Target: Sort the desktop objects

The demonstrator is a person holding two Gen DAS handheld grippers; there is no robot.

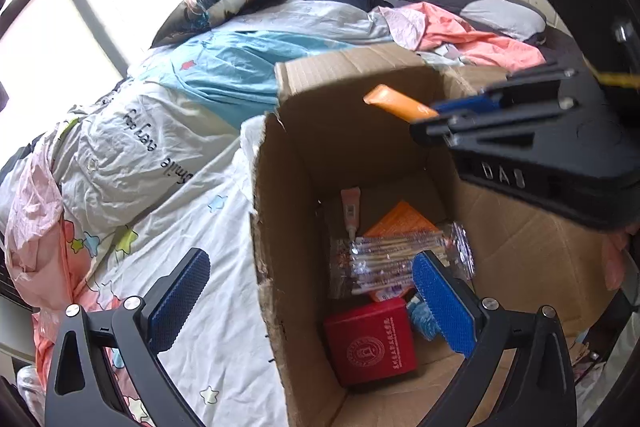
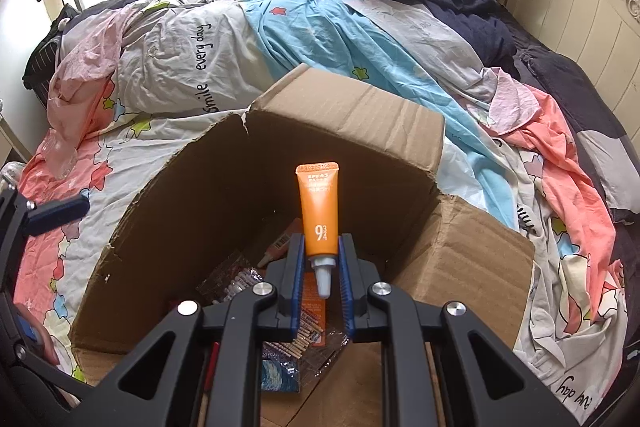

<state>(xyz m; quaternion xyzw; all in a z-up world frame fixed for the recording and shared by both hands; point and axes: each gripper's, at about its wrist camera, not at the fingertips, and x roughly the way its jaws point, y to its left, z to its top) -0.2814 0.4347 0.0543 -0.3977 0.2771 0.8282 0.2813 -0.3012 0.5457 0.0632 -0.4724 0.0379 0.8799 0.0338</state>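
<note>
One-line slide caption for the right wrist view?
Right gripper holds an orange tube above the open box on the bed.

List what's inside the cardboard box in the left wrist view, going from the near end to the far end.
Red box → clear packet of sticks → orange card and small pink tube at the far end. The orange tube is held above by the right claw, not lying inside.

The right gripper (image 2: pixel 319 269) hides much of the cardboard box (image 2: pixel 344 115) floor in its own wrist view, covering part of the clear packet of sticks (image 2: pixel 236 281). Small print on the orange tube (image 2: pixel 319 211) is unreadable. The left gripper (image 1: pixel 308 301) masks a blue item (image 1: pixel 420 319) beside the red box (image 1: pixel 370 341).
</note>
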